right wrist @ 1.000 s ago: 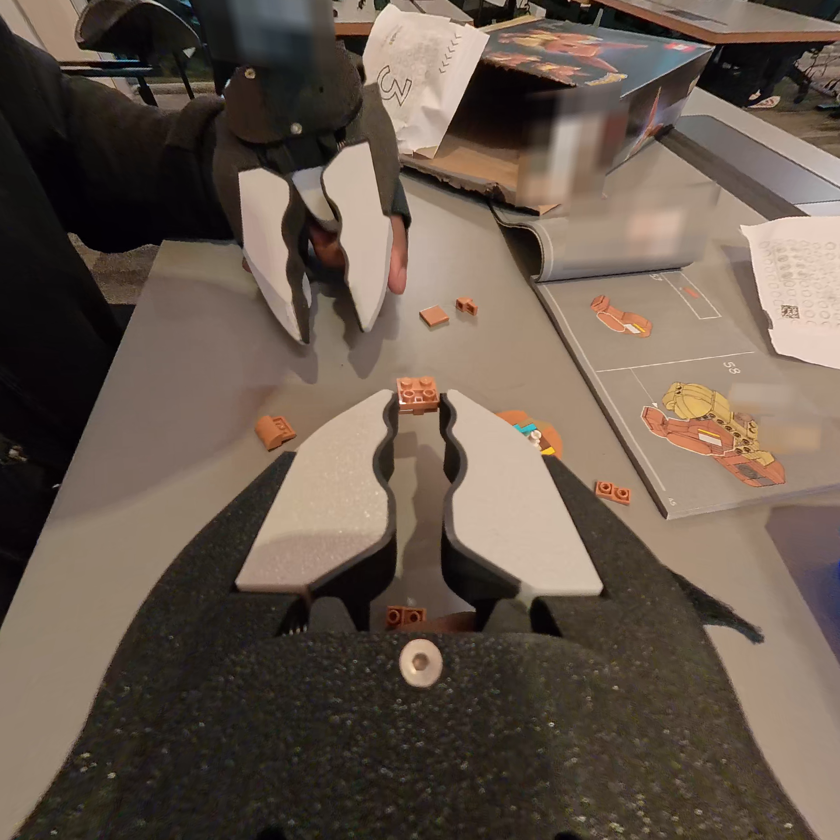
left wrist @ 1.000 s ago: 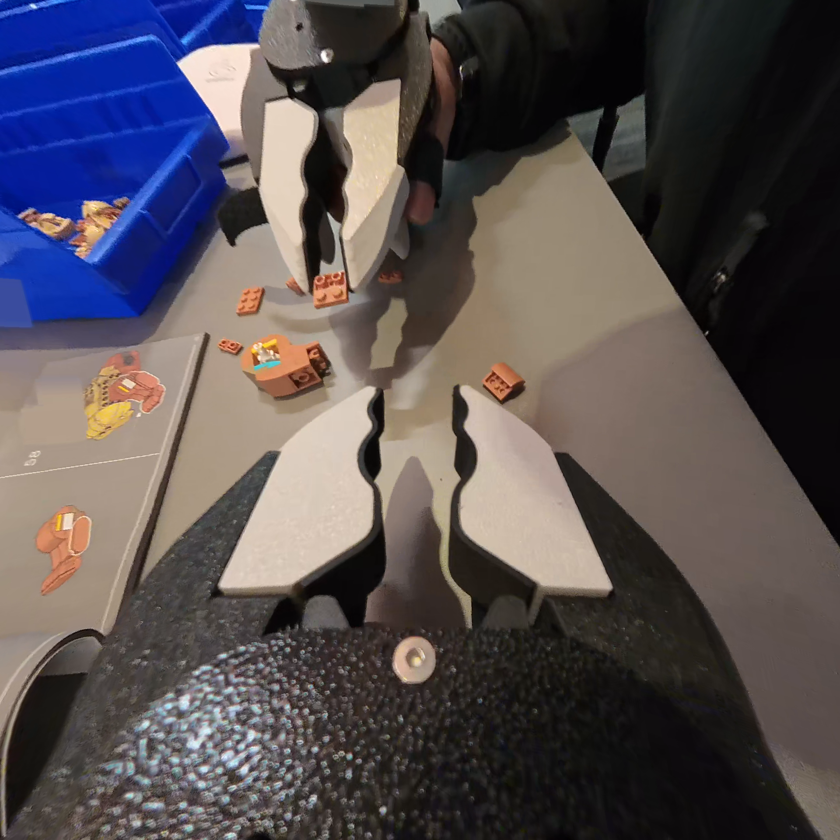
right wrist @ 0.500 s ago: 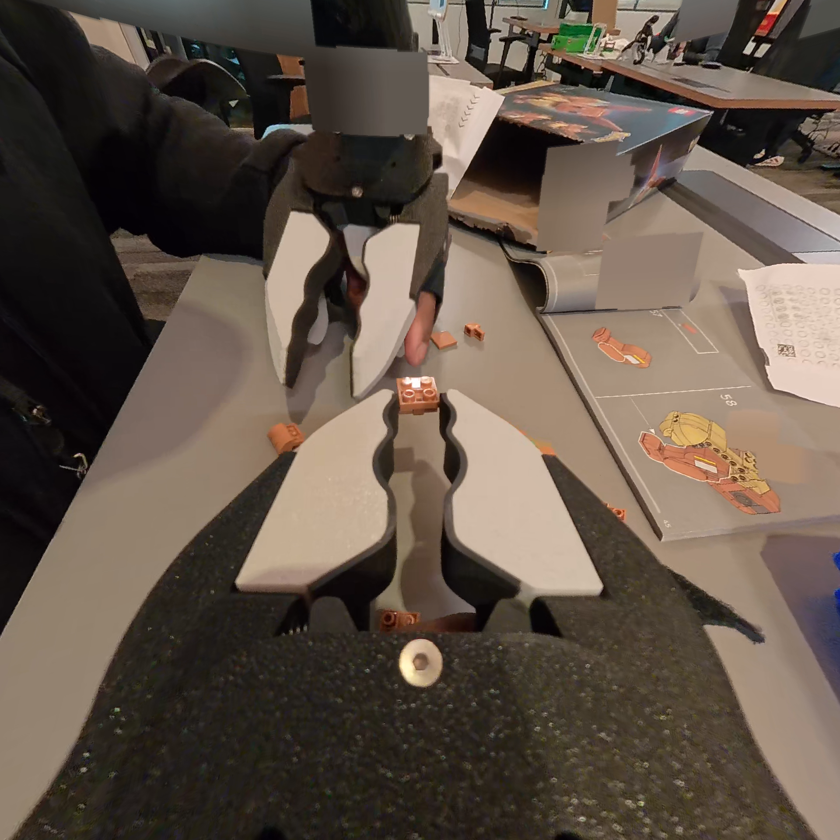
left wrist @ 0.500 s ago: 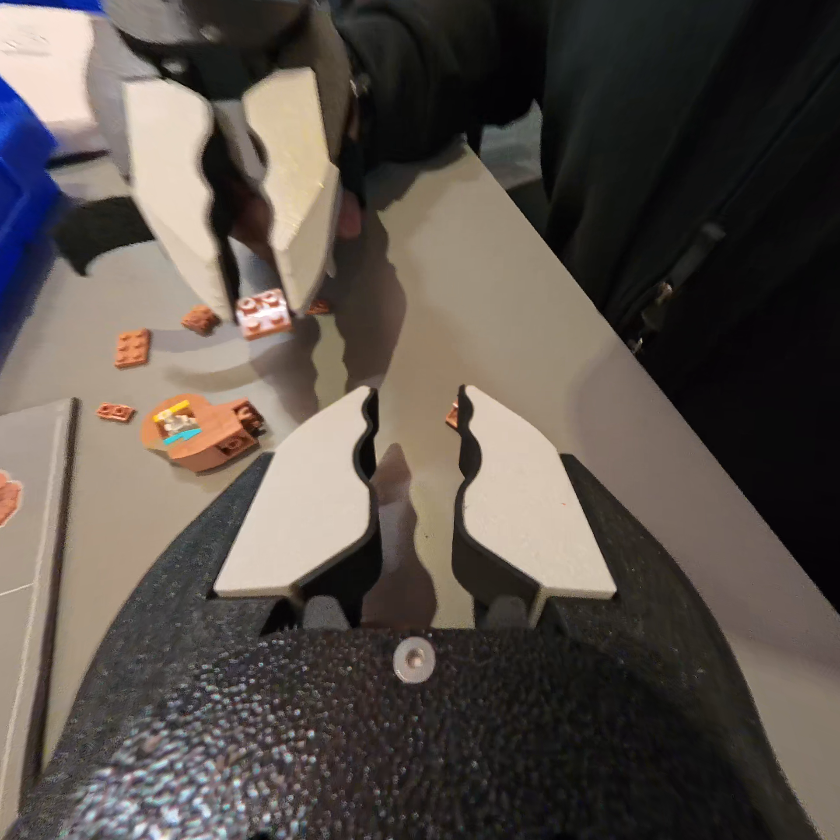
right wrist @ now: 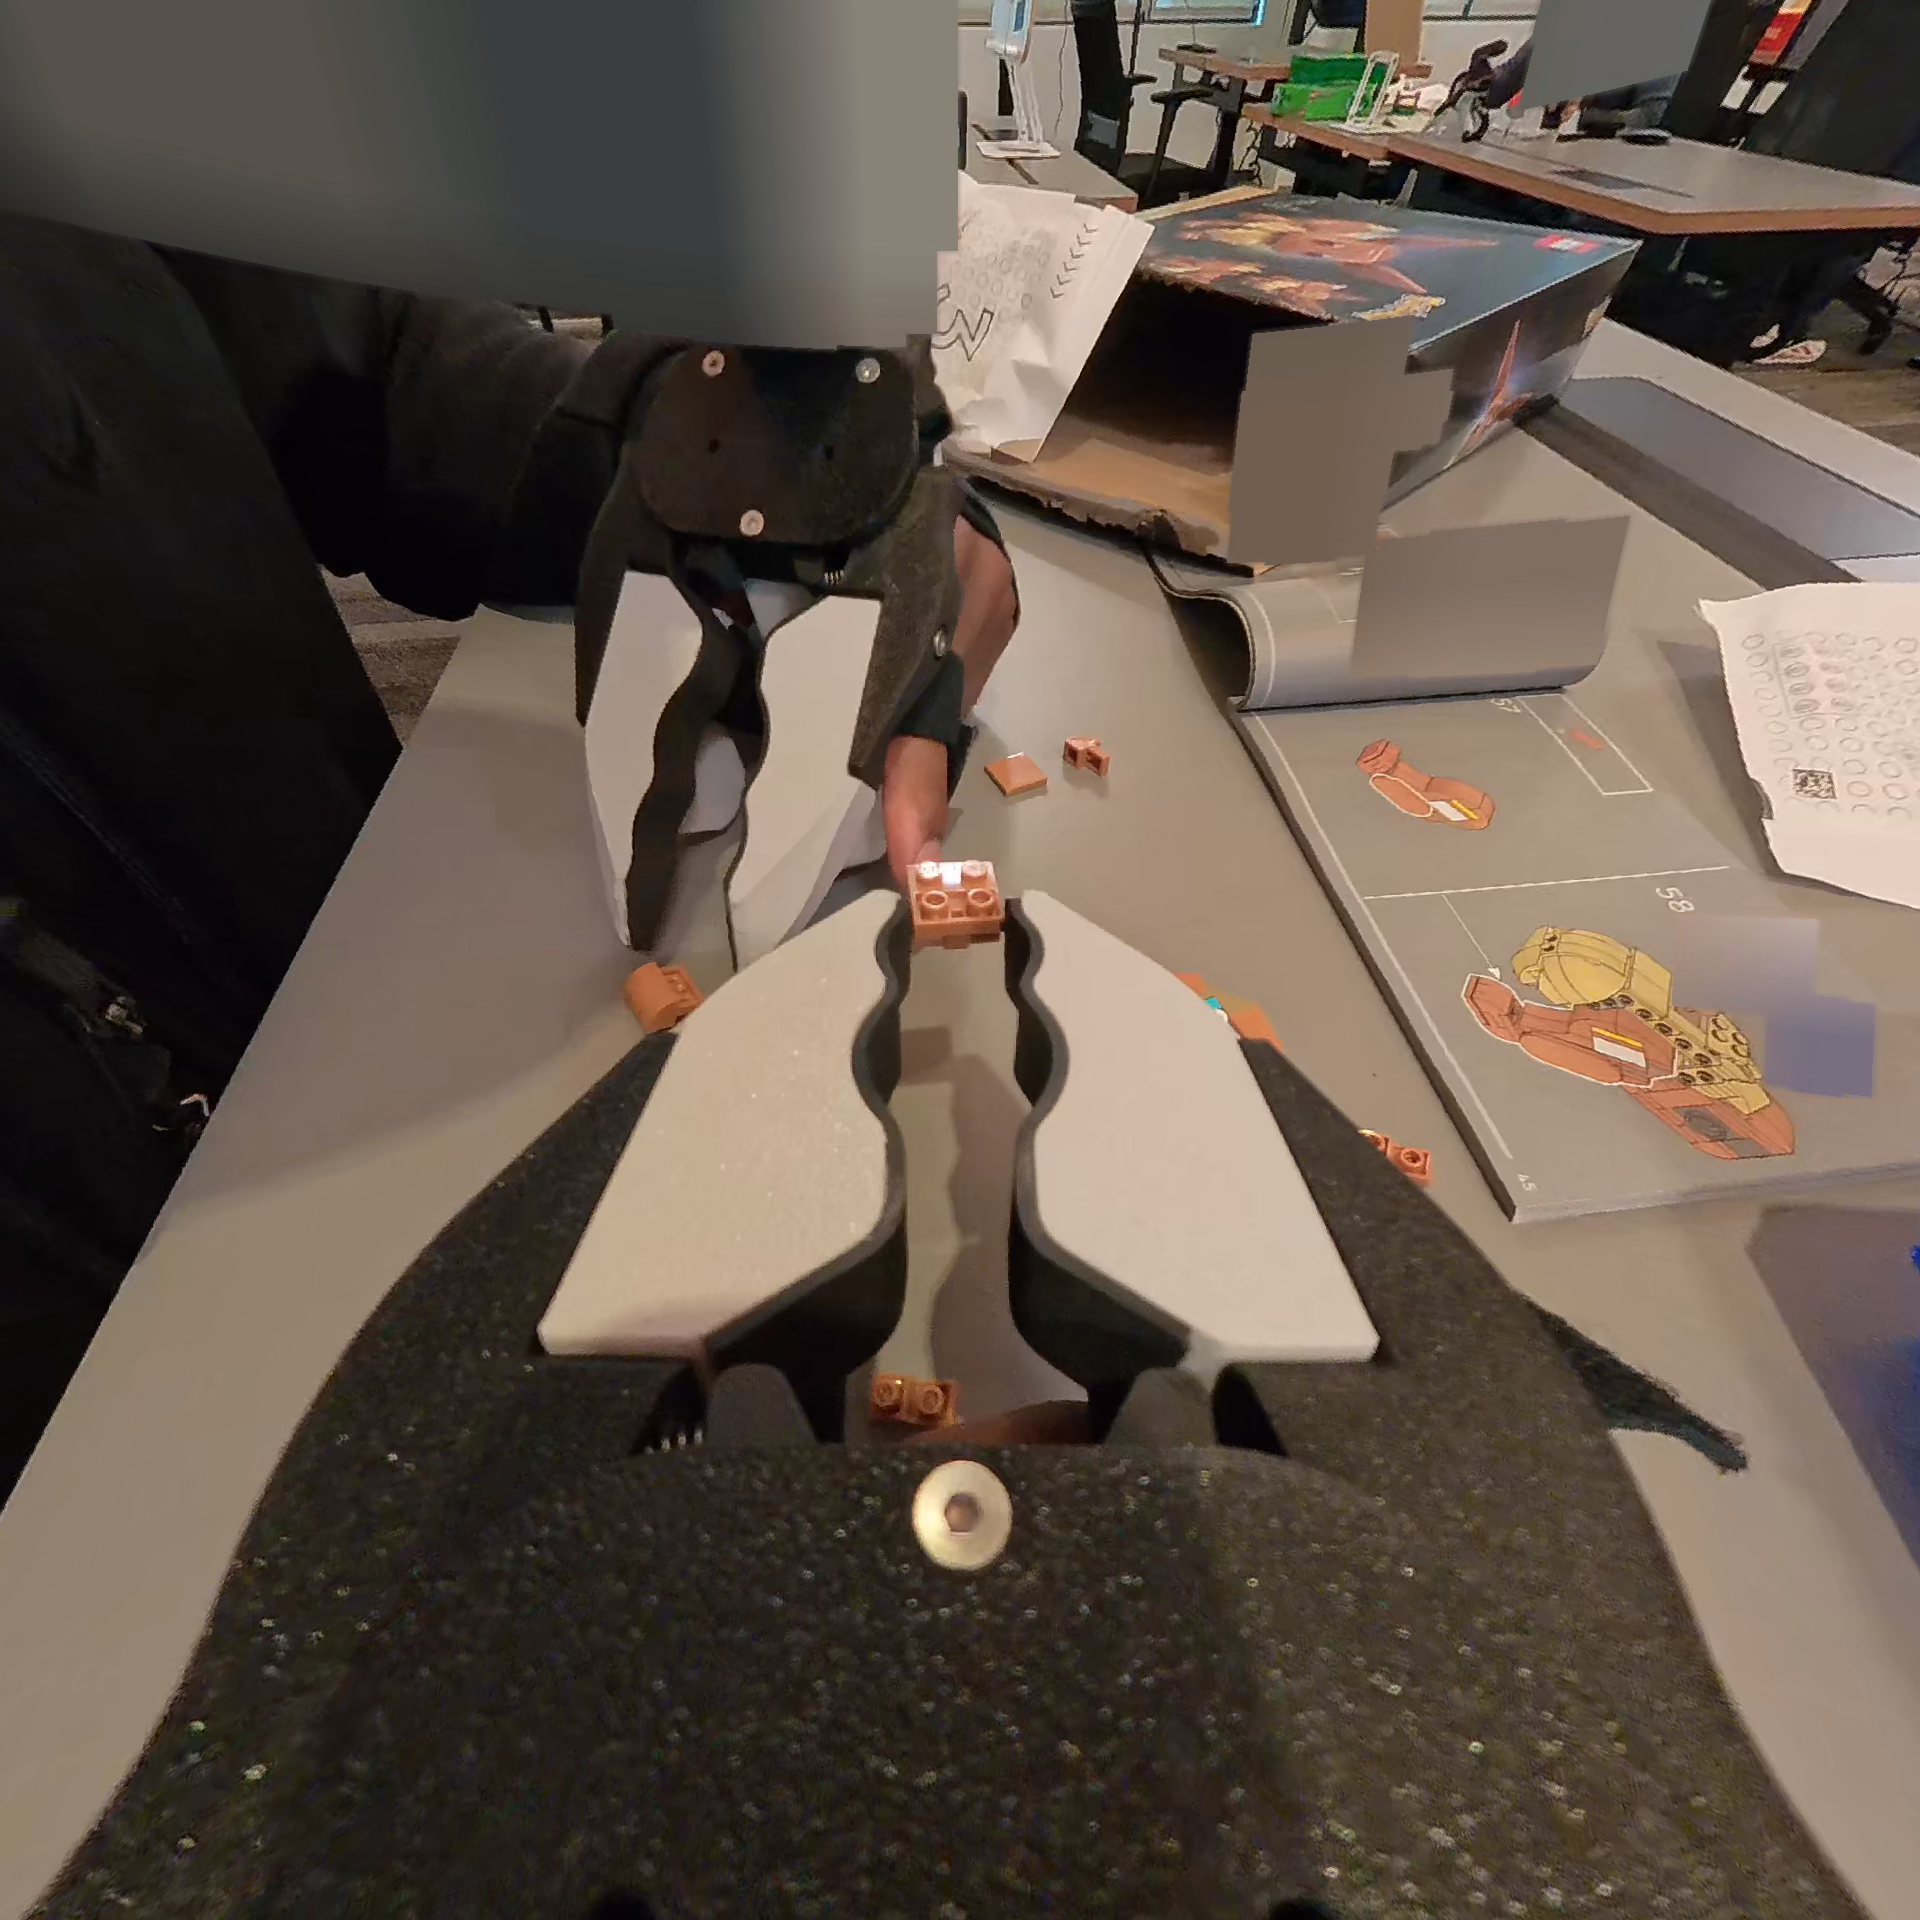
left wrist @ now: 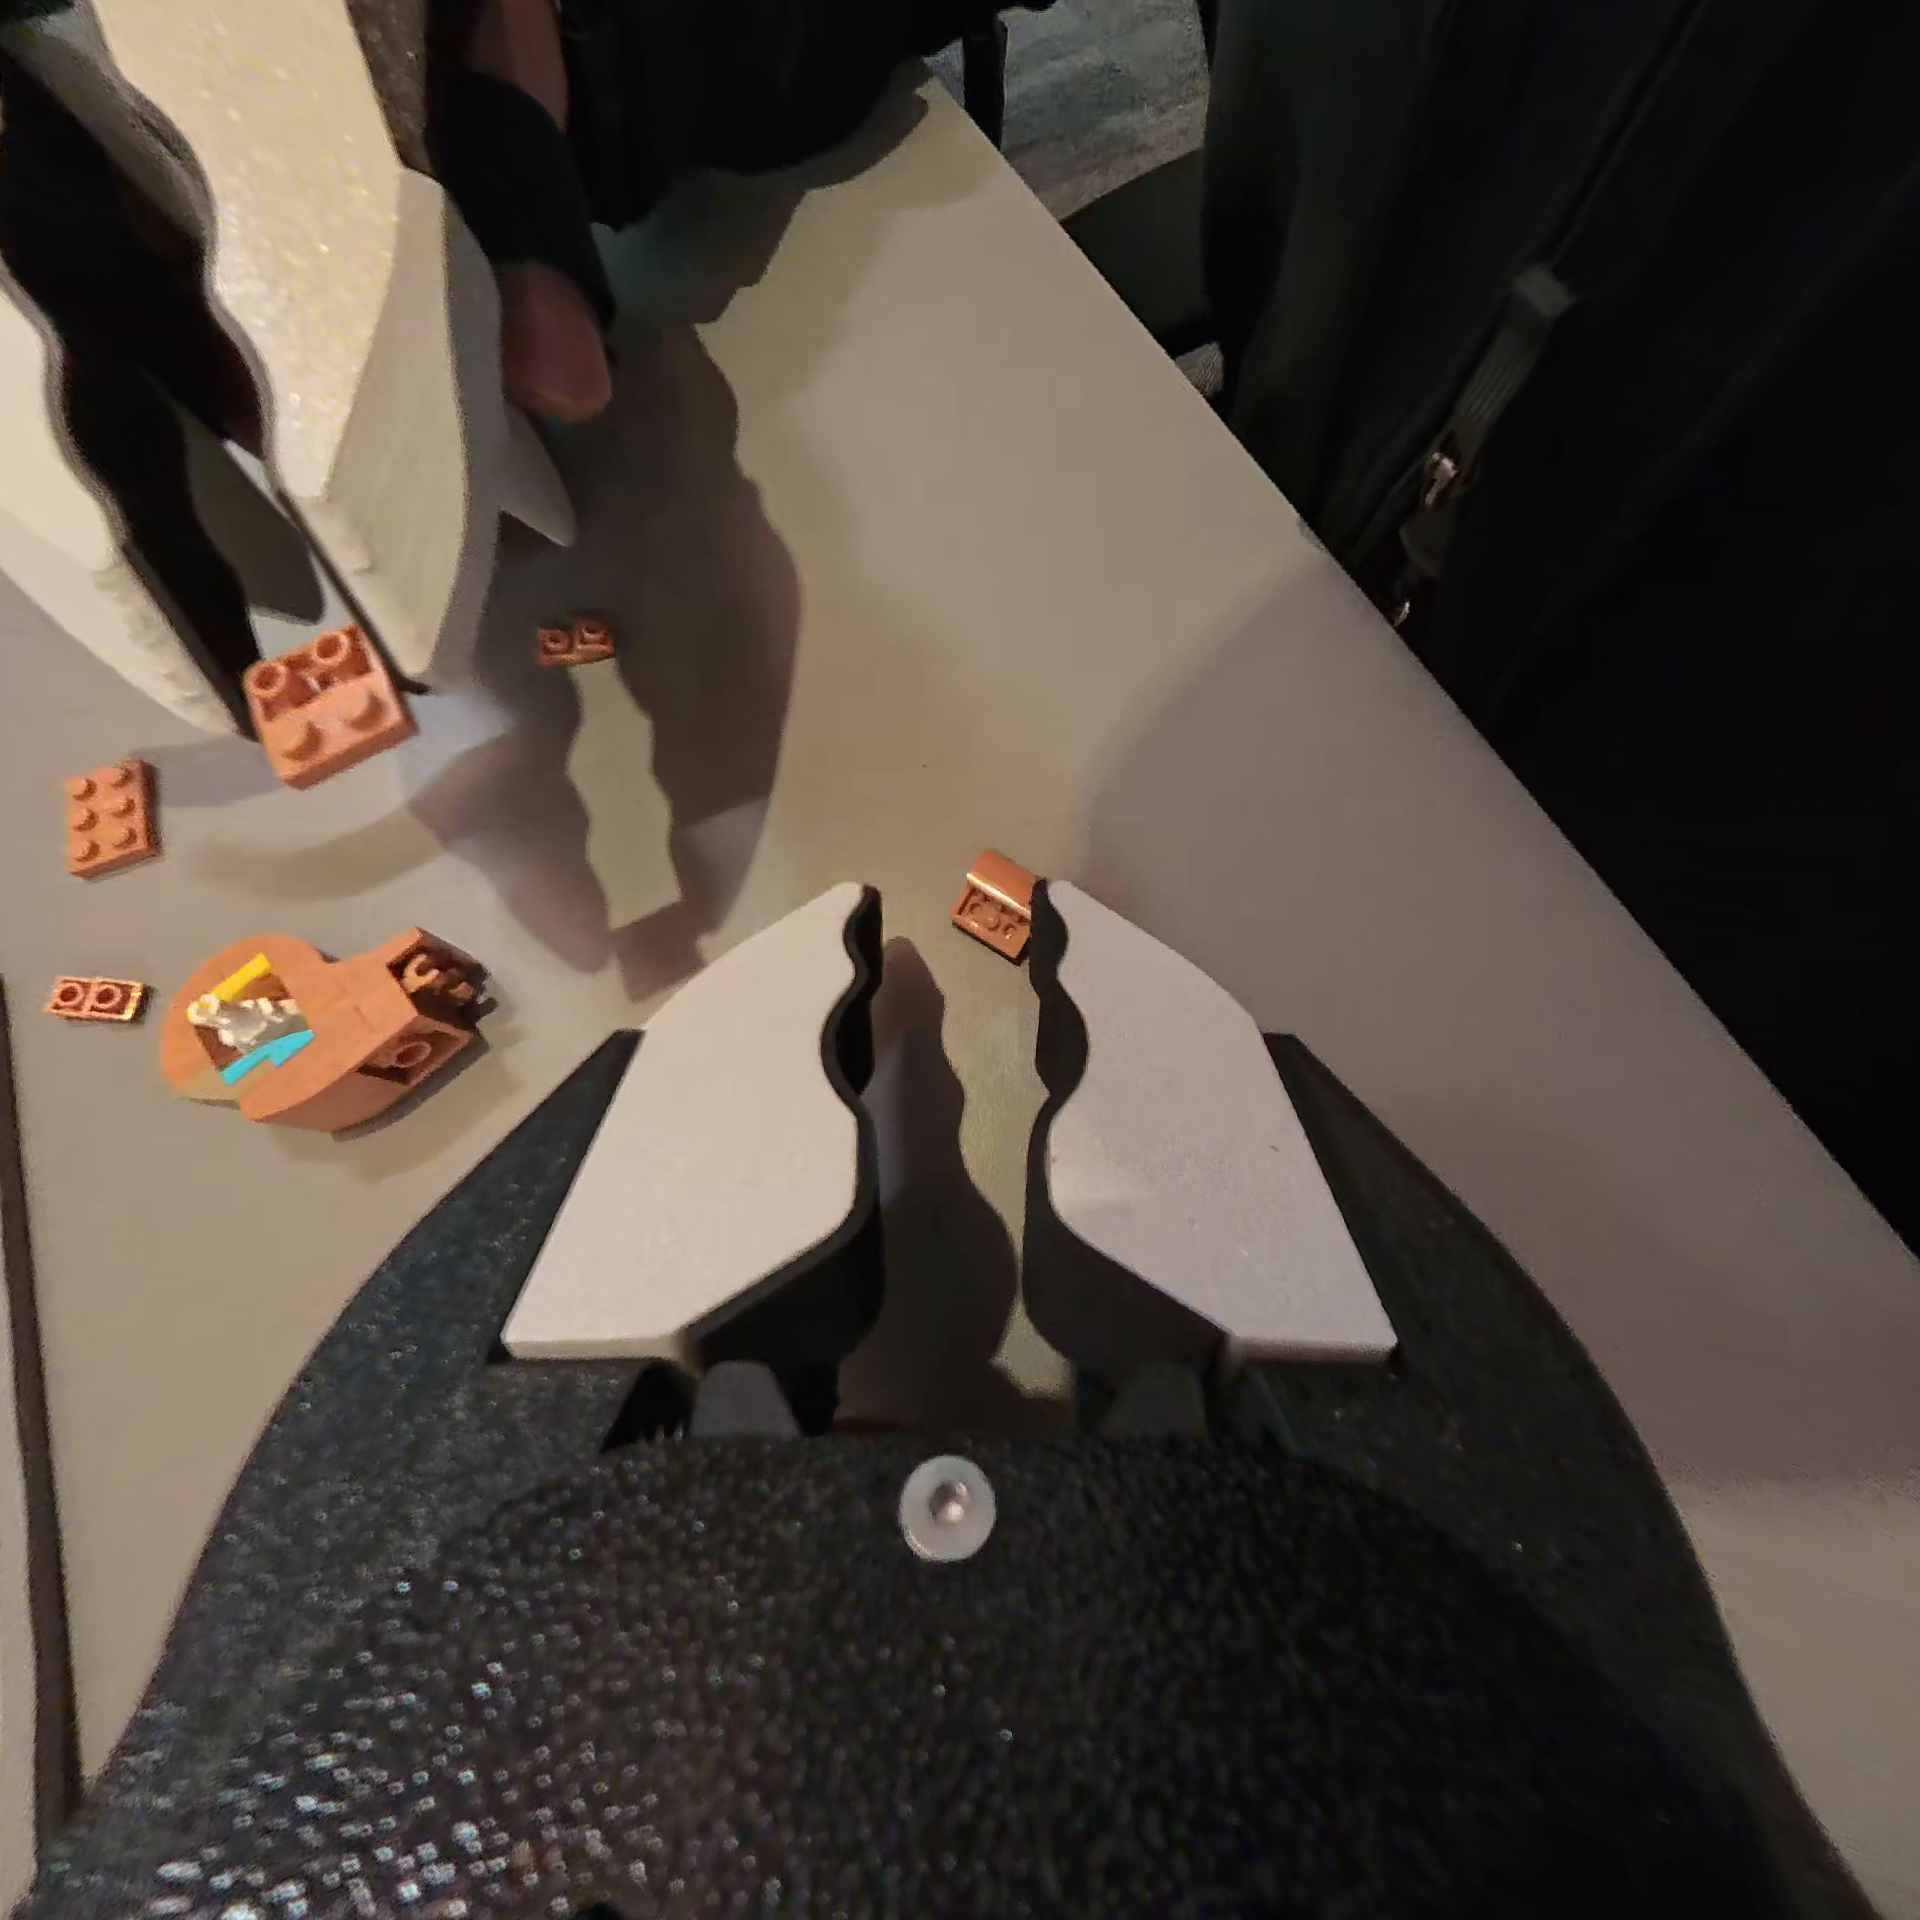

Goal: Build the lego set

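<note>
the right gripper (right wrist: 954, 914) pinches a small brown 2x2 brick (right wrist: 954, 904) at its fingertips, both pads pressed on its sides, lifted above the grey table (left wrist: 1039, 520). the left gripper (left wrist: 954, 914) has its fingers spread, bare, tips low over the table near its right edge; a small curved brown piece (left wrist: 992, 906) lies just beside its right fingertip (left wrist: 1055, 914). a brown sub-assembly (left wrist: 312, 1029) and flat brown plates (left wrist: 112, 818) lie toward the table's left side.
</note>
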`<state>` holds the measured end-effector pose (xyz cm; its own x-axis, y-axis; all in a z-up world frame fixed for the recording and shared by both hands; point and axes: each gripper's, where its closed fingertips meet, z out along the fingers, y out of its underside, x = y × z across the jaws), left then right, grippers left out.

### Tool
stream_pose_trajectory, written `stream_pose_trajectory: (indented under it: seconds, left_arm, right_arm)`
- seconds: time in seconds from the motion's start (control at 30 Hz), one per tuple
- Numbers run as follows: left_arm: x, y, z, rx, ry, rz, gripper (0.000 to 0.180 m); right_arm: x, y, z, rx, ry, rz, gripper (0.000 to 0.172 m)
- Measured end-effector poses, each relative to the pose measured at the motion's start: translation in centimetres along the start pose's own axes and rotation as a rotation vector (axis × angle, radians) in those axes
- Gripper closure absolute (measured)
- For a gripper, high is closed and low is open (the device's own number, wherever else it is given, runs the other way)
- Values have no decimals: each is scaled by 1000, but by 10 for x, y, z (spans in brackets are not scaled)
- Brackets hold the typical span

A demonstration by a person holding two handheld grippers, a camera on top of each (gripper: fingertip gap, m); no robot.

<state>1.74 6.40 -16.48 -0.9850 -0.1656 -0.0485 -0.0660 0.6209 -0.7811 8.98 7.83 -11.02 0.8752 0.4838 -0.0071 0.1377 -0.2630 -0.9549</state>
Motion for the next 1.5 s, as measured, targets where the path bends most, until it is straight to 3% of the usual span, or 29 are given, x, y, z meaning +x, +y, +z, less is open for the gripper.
stream_pose_trajectory:
  seconds: [0.37,0.63,0.87,1.03,1.5]
  left_arm:
    - [3,6,5,-55,-8,32,159]
    - [4,7,6,-63,-21,54,180]
    - [-3,6,4,-50,-83,40,180]
    - [-7,-6,0,24,-117,-38,158]
    - [-8,-12,9,13,-185,-150,149]
  right_arm:
    - [2,2,-1,-11,9,9,155]
    - [4,3,0,-21,18,12,155]
    - [9,2,-1,-13,45,24,155]
    - [14,2,-2,-11,70,36,155]
    - [21,2,-4,-2,107,66,155]
